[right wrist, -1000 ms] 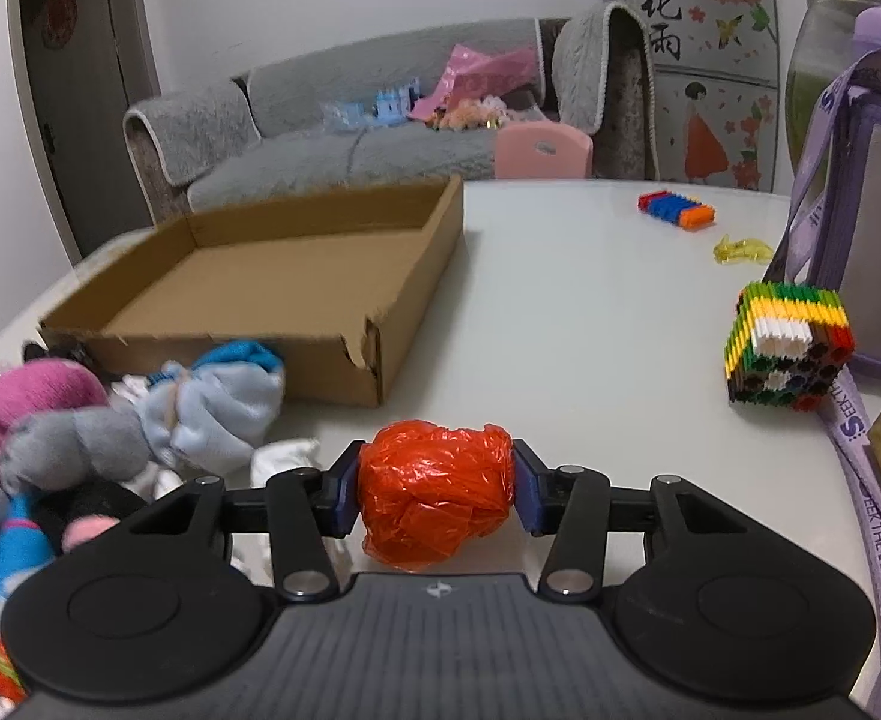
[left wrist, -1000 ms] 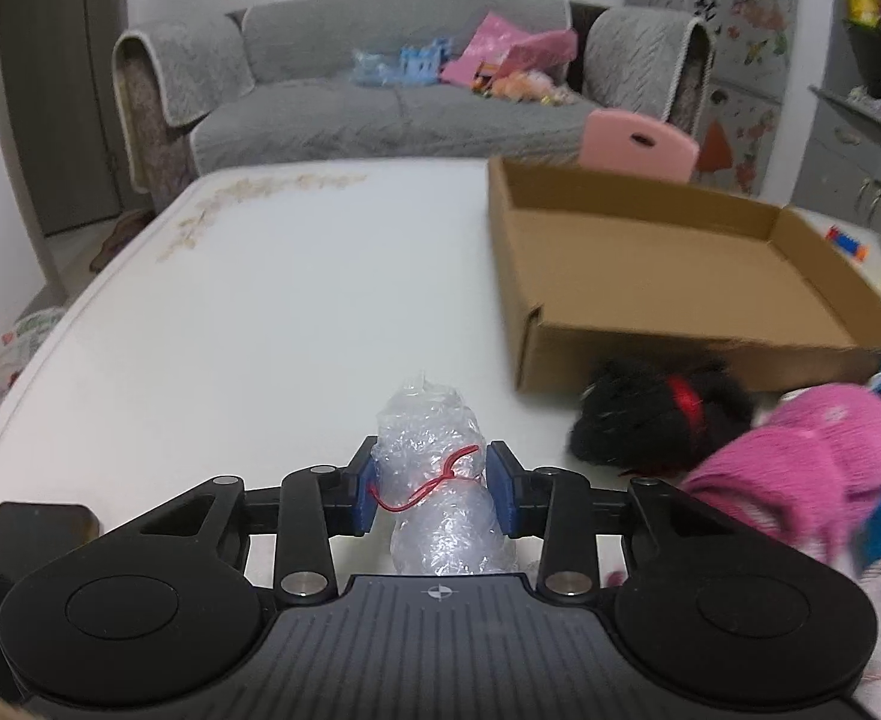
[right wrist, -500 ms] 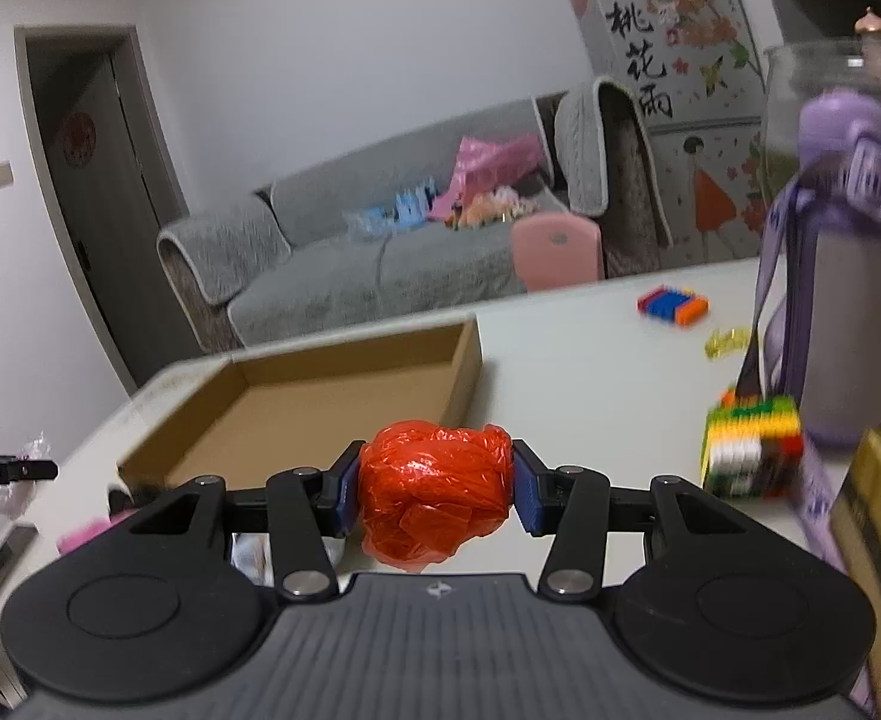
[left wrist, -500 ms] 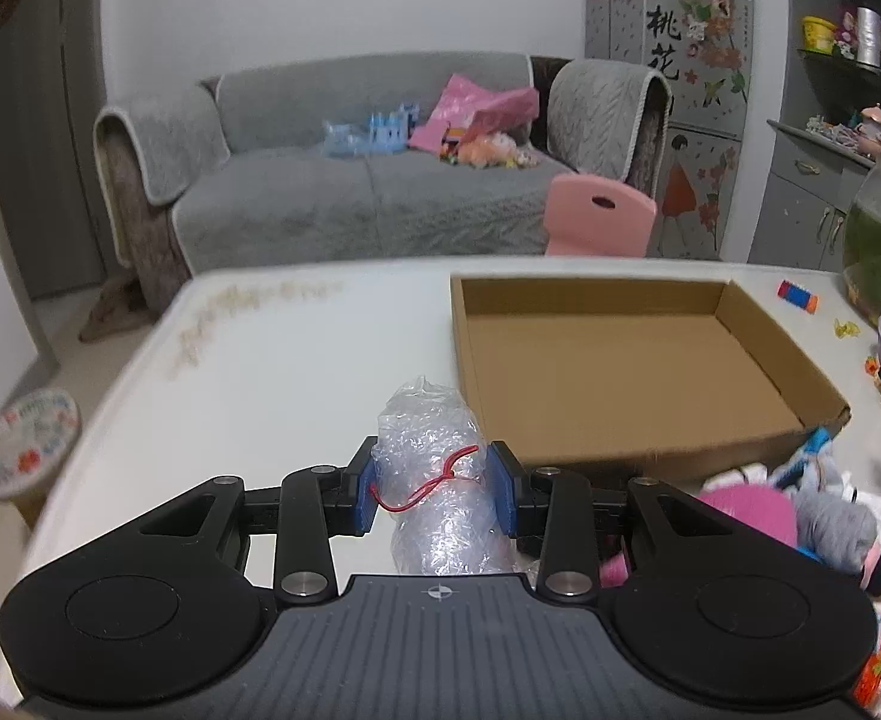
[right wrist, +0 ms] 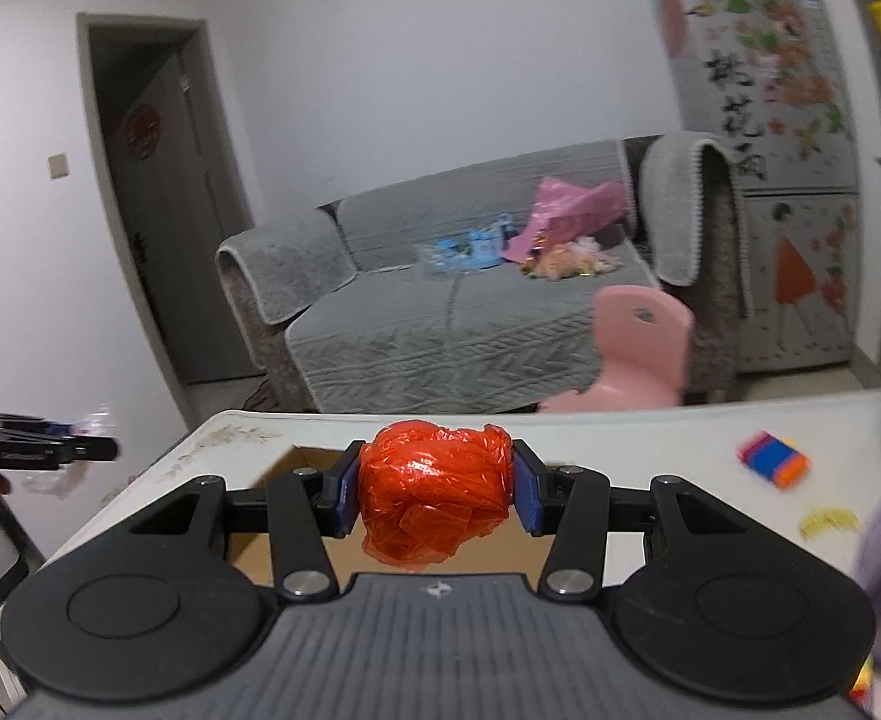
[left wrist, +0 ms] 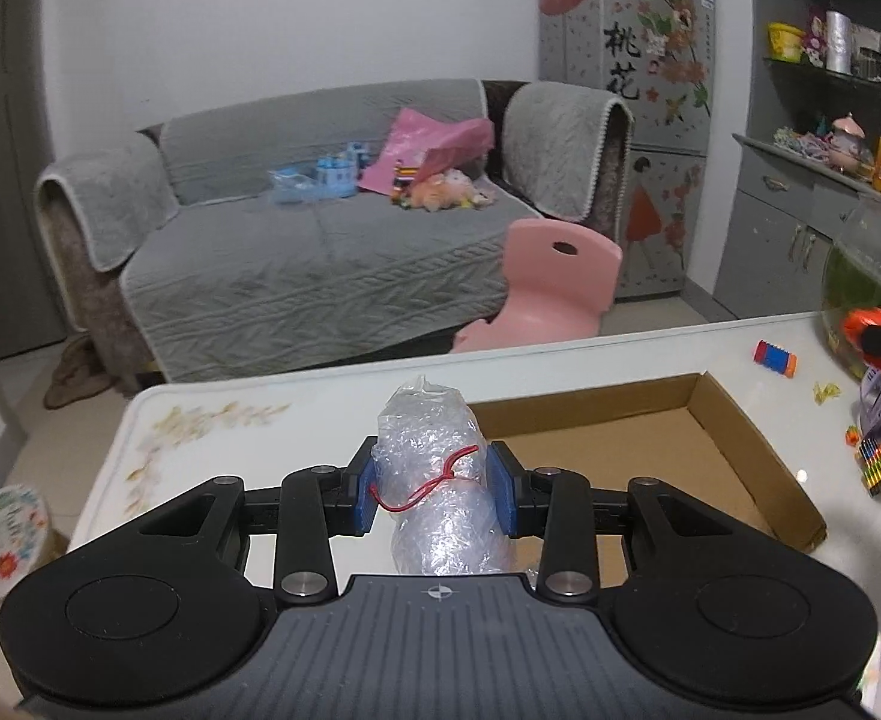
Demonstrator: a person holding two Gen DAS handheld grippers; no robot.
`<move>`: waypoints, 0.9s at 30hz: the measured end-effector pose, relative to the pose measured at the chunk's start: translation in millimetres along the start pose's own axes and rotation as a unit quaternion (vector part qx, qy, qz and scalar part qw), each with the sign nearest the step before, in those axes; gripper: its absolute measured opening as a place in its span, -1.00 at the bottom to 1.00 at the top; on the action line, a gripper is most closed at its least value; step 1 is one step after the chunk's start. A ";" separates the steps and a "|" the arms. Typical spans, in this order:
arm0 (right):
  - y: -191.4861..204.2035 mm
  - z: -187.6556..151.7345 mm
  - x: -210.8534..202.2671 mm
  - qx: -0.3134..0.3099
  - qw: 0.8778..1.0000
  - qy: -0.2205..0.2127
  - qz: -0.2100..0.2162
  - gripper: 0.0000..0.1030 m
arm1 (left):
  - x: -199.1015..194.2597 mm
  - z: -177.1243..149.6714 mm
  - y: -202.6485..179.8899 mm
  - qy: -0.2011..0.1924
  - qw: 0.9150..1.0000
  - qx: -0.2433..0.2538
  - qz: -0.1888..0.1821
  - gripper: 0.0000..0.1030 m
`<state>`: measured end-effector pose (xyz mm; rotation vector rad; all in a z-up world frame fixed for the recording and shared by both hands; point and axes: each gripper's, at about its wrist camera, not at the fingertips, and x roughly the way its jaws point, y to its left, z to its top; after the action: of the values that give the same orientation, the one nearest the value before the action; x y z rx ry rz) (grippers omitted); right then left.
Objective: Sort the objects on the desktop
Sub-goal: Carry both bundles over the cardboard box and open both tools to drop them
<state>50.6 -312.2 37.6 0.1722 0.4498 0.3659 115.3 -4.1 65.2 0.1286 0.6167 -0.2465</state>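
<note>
On the left, our left gripper (left wrist: 434, 495) clamps a clear plastic bundle (left wrist: 437, 480) above the table (left wrist: 212, 456); on the right, our right gripper (right wrist: 434, 495) pinches an orange bag (right wrist: 434, 495). The cardboard box (left wrist: 740, 450) looks empty, so sorting has barely begun.

- A grey sofa (left wrist: 320, 240) is standing against the white wall (right wrist: 410, 90).
- A pink chair (left wrist: 551, 285) is sitting between sofa and white table (left wrist: 272, 402).
- A dark door (right wrist: 158, 216) is showing at left.
- A decorated cabinet (left wrist: 638, 90) is flanking the sofa's right.

Clear crinkled bag (left wrist: 434, 480) with red tie; orange-red bag (right wrist: 435, 495); brown cardboard box (left wrist: 734, 450); possibly rainbow-striped block (right wrist: 773, 459)
</note>
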 end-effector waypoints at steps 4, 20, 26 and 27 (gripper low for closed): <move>7.8 15.2 34.0 0.005 0.999 0.023 0.030 -0.13 | 39.3 17.3 -9.7 0.027 0.999 0.016 -0.009 -0.15; 34.5 -1.1 160.1 0.004 0.987 0.154 0.032 -0.13 | 167.3 5.9 -28.3 0.132 0.989 0.058 -0.025 -0.15; 39.9 -11.8 193.7 0.009 0.981 0.191 0.024 -0.13 | 194.1 -0.2 -20.7 0.153 0.987 0.049 -0.022 -0.15; 39.9 -13.4 198.8 0.009 0.980 0.196 0.023 -0.13 | 197.8 -2.2 -19.2 0.155 0.987 0.049 -0.019 -0.15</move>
<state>198.7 -198.5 -42.6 0.1270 0.8386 0.4433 264.7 -59.7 -53.4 0.2527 0.9172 -0.2968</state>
